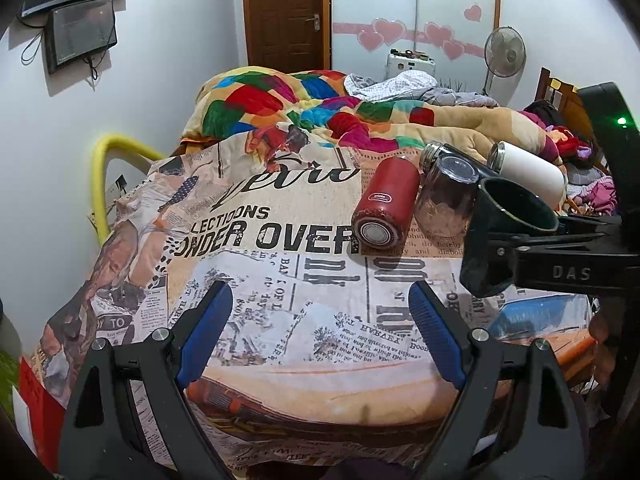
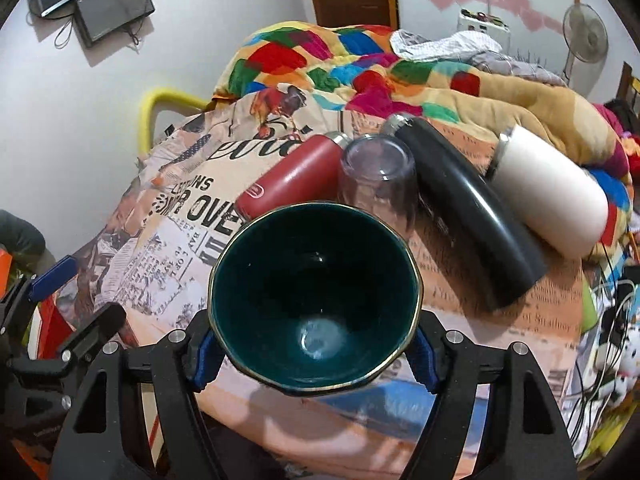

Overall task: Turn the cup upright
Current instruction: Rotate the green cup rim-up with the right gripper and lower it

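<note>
- Cup (image 2: 316,296), dark green, hangs above the newspaper-print sheet (image 1: 280,320), its mouth facing my right camera, long axis along the fingers.
- I see my left gripper (image 1: 320,328) spread wide, holding nothing.
- My right gripper (image 2: 312,354) clamps the cup's sides.

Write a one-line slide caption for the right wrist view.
Right gripper holds dark green cup, mouth toward camera, above newspaper-print cloth.

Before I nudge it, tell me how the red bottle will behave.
The red bottle lies on its side, so it will probably roll. The cloth under it looks soft, likely slowing it. The glass beside it may block rolling that way.
</note>
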